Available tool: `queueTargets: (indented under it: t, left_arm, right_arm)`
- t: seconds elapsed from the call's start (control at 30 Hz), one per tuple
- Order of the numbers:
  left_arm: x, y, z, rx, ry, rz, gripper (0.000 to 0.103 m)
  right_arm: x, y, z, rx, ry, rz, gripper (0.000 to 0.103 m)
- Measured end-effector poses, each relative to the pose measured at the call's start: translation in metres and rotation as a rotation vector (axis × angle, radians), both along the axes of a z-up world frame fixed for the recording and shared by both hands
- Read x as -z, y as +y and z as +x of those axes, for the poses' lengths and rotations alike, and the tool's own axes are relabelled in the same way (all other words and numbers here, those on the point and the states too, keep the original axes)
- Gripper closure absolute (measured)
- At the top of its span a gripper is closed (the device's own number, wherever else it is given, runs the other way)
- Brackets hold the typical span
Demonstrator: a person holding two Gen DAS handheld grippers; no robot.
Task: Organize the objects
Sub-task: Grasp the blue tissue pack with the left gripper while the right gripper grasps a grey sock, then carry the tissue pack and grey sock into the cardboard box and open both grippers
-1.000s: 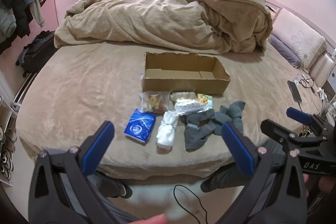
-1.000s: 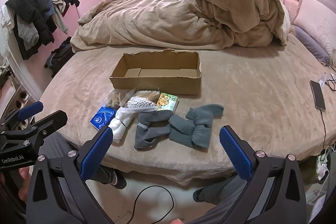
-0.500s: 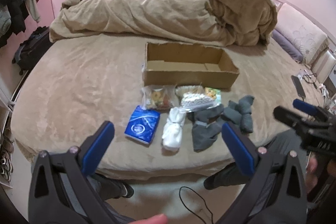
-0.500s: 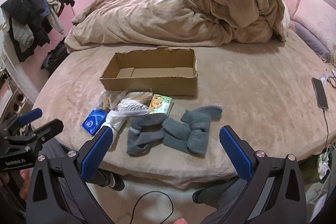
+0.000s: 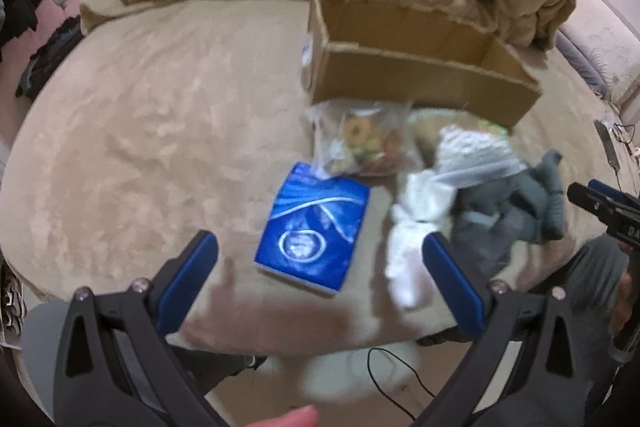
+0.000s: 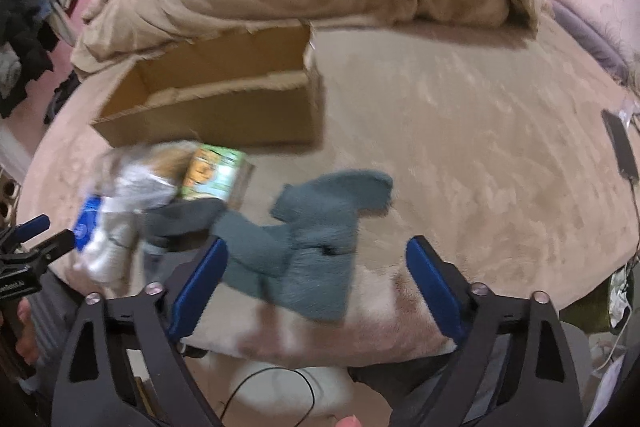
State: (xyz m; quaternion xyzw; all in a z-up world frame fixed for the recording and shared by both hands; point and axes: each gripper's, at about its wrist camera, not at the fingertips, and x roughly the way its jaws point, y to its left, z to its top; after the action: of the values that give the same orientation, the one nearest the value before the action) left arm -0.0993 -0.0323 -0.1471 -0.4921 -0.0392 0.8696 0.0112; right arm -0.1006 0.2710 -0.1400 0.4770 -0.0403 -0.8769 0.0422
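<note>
1. The left gripper (image 5: 320, 283) has its jaws spread wide and holds nothing; the right gripper (image 6: 316, 283) is likewise wide open and empty.
2. Just ahead of the left jaws, nearly between the blue pads, lies the flat blue plastic tissue packet (image 5: 314, 229), its long axis running away from the gripper and leaning slightly right. The left gripper is the nearer one to it.
3. The rumpled grey-teal knit socks (image 6: 304, 247) lie just ahead of the right jaws, sprawled crosswise.
4. Beyond lie a rolled white sock (image 5: 416, 231), a clear bag of snacks (image 5: 364, 143) and a green printed packet (image 6: 214, 175).
5. The open brown cardboard box (image 5: 420, 75) sits behind them on the tan plush bedspread (image 5: 160, 107).
6. Both grippers are pitched downward over the bed's near edge, probably approaching a first pick.
</note>
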Motion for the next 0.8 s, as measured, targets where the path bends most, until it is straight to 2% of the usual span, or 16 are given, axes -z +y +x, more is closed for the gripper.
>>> queueTargets:
  t: [0.17,0.2,0.27,0.33,0.43,0.5,0.57,0.63,0.8]
  left_arm:
    - [0.026,-0.008,-0.016,0.002,-0.035,-0.014,0.001]
    - [0.029,-0.01,-0.018,0.004,-0.035,-0.018,0.002]
    - [0.035,-0.013,-0.02,0.006,-0.04,-0.03,0.012]
    - [0.04,-0.017,-0.022,0.01,-0.054,-0.009,0.013]
    - [0.045,-0.02,-0.022,0.012,-0.066,-0.02,0.015]
    - [0.043,-0.021,-0.021,0.009,-0.06,-0.013,0.021]
    - [0.041,-0.022,-0.021,0.019,-0.056,-0.009,0.031]
    - [0.036,-0.023,-0.017,0.024,-0.039,0.008,0.047]
    - [0.028,-0.028,-0.009,0.028,-0.015,0.055,0.052]
  right_arm:
    - [0.024,0.004,-0.013,-0.008,-0.037,0.003,0.026]
    - [0.028,0.004,-0.015,-0.012,-0.044,0.004,0.031]
    - [0.033,0.005,-0.018,-0.025,-0.049,-0.008,0.038]
    - [0.036,0.003,-0.018,-0.043,-0.052,-0.017,0.044]
    - [0.041,-0.002,-0.018,-0.068,-0.05,-0.014,0.052]
    - [0.041,-0.002,-0.016,-0.072,-0.043,-0.013,0.054]
    - [0.04,0.0,-0.014,-0.075,-0.039,-0.018,0.057]
    - [0.038,0.004,-0.012,-0.072,-0.033,-0.034,0.06]
    - [0.026,-0.007,-0.008,-0.08,-0.003,-0.02,0.062]
